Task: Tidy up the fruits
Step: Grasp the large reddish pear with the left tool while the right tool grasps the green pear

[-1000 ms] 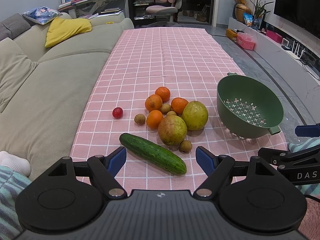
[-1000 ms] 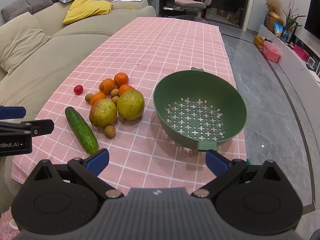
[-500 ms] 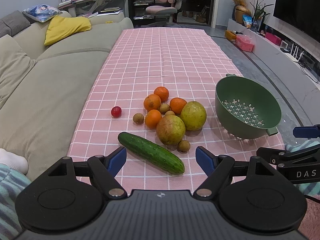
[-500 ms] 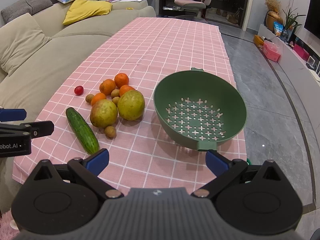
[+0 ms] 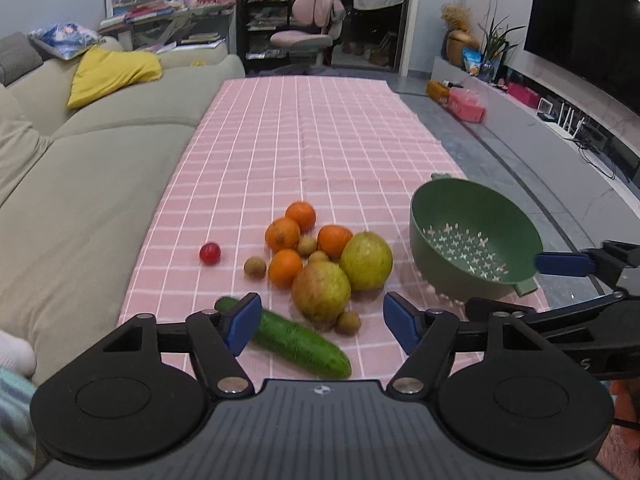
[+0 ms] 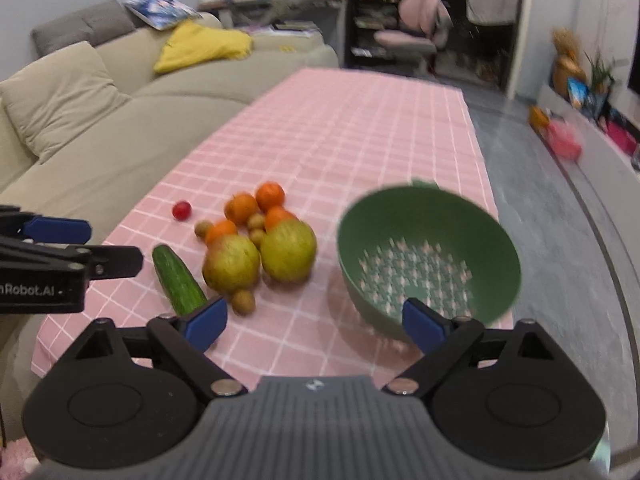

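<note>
- While both tongs narrow, left tongs (image 5: 322, 320) and right tongs (image 6: 315, 324) stay released, gripping nothing.
- Fruit pile (image 5: 320, 252) plus cucumber (image 5: 298, 340) on pink-checked desk (image 5: 304, 140), beside empty green colander (image 5: 472, 236).

Soft, even indoor light; faint shadows sit under the fruit (image 5: 320, 292) and colander (image 6: 430, 264). The right wrist view is smeared with motion blur; the left is sharper. Fisheye bends the edges, corners dark.
</note>
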Motion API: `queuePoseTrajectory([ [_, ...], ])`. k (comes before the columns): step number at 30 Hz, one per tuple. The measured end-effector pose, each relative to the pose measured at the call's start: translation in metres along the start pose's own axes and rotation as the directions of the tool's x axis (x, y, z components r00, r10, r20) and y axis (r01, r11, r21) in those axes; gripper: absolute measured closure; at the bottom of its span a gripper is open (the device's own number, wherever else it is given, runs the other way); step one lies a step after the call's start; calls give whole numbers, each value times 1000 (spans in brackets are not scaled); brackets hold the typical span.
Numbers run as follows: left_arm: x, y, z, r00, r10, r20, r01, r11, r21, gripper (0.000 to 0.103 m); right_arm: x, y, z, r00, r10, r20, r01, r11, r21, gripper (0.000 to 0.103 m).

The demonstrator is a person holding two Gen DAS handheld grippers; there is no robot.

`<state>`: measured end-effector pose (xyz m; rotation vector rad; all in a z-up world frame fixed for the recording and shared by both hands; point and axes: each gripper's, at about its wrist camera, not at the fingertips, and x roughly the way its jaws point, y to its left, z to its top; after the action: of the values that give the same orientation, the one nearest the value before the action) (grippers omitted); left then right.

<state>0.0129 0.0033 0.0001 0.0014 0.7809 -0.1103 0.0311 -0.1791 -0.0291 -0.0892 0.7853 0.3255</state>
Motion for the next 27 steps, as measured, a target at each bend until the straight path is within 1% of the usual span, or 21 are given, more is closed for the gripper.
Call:
queuePoseTrajectory([
  [1,1,0,1,1000,-4,5,4,1000,3,24,2,1,0,1000,10,17,-10,1000,-13,18],
  [4,11,1,3,999,-33,2,33,999,12,29,10,3,2,997,31,66,-29,999,-40,18],
  [5,14,1,3,999,-40,1,40,999,15,32,13,4,3,997,32,77,-28,998,-52,21],
  [7,20,2,1,999,-36,7,36,999,18,32,21,6,7,996,16,86,-9,997,-82,24],
  [9,28,6,0,999,-35,2,35,999,1,33,30,8,11,995,15,95,-5,994,-109,29],
  [10,32,9,1,999,-37,-5,37,999,-13,33,36,9,14,996,17,90,-5,992,-126,33],
  [11,37,12,1,999,-42,-21,41,999,-29,33,42,10,17,996,19,85,-7,990,-138,36],
  [12,41,15,1,998,-48,-38,47,998,-38,33,47,10,19,996,33,83,-21,988,-151,37],
  [14,51,19,3,996,-45,-77,42,998,-36,33,59,9,24,996,66,65,-53,981,-185,42],
  [16,62,20,7,990,-54,-127,52,999,-17,33,70,11,29,995,93,41,-80,966,-245,43],
  [19,78,21,17,982,-89,-166,92,996,11,31,89,12,35,993,118,-3,-111,930,-350,43],
  [21,89,21,20,978,-100,-181,106,994,22,23,99,14,36,991,128,-28,-128,902,-412,40],
  [22,95,22,21,975,-106,-193,113,993,26,22,105,16,37,990,137,-43,-141,880,-453,38],
  [23,100,22,21,973,-110,-203,117,993,25,22,109,18,37,988,146,-55,-154,858,-491,33],
  [24,106,22,21,971,-112,-213,119,993,19,22,112,20,37,987,150,-64,-161,836,-524,30],
  [25,110,24,21,968,-114,-223,119,993,9,21,117,24,36,986,149,-72,-163,805,-571,27],
  [27,118,27,20,963,-120,-242,118,993,-20,19,125,28,34,986,142,-89,-166,754,-636,27],
])
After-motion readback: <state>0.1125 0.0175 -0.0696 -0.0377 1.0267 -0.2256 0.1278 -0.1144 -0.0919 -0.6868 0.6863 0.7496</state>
